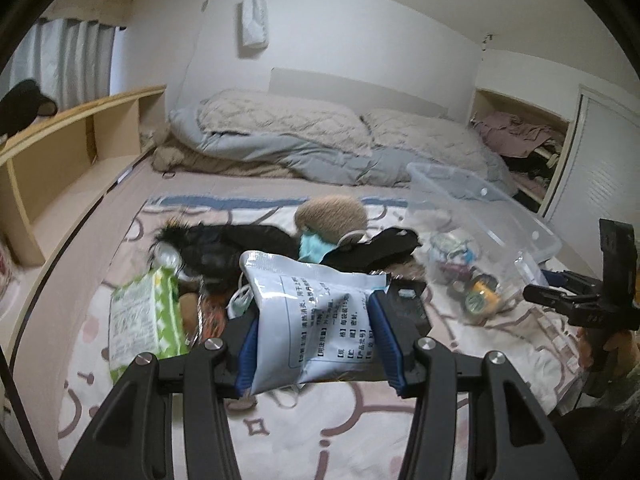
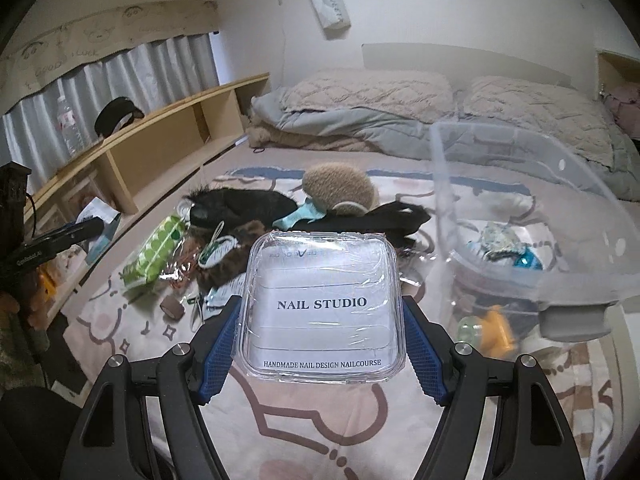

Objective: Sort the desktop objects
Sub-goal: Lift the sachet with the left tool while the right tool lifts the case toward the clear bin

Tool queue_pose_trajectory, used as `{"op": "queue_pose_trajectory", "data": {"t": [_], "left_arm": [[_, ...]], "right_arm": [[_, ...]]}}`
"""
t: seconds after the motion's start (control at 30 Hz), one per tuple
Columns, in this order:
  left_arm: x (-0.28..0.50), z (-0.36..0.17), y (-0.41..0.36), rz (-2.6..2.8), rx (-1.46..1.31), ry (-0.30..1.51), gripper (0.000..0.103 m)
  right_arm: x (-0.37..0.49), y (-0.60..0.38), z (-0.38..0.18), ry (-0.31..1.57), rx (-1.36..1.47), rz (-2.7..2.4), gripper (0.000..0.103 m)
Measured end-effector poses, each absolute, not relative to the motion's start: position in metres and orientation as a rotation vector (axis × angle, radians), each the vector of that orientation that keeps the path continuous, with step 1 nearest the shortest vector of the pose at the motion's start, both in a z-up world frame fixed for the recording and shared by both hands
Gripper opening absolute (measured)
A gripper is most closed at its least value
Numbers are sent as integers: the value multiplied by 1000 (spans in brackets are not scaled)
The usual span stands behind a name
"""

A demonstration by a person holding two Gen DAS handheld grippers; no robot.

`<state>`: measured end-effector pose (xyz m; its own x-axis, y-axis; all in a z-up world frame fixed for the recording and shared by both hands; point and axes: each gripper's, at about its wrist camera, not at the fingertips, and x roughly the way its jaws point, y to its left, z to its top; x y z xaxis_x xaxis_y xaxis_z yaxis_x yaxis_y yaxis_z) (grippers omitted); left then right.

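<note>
Above the bed, left gripper [image 1: 316, 344] pinching white pouch [image 1: 312, 316], right gripper [image 2: 320, 340] clamping clear box [image 2: 322, 304]

A home bedroom: bed [image 1: 248, 184] with pillows [image 2: 368, 92], curtained window [image 2: 132, 68].

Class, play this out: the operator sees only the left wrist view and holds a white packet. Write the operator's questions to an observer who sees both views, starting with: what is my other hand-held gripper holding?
Operator: What is my other hand-held gripper holding?
Observer: The right hand-held gripper is clamped on a clear box labelled NAIL STUDIO.
Operator: Is anything on the shelf by the curtain besides the black thing?
Observer: Yes, a water bottle stands upright on the shelf.
Operator: Anything near the green pack that my white packet hides?
Observer: A small brown roll lies on the blanket, on the near side of the green pack.
</note>
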<state>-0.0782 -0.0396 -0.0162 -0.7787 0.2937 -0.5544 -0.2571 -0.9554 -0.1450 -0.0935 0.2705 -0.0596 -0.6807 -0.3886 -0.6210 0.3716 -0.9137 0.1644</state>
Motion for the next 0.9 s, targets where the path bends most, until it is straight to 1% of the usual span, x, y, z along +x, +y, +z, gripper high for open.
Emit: {"op": "queue_pose_trajectory", "data": {"t": [0.37, 0.6, 0.9], "left_arm": [[-101, 39, 18, 2651, -745, -36, 51], [-124, 68, 62, 2592, -670, -24, 51], [-169, 80, 139, 2468, -624, -11, 51]], "right_arm": [[-103, 306, -21, -100, 917, -2631, 76], [-122, 347, -5, -149, 930, -2696, 76], [-166, 404, -4, -211, 1006, -2776, 76]]}}
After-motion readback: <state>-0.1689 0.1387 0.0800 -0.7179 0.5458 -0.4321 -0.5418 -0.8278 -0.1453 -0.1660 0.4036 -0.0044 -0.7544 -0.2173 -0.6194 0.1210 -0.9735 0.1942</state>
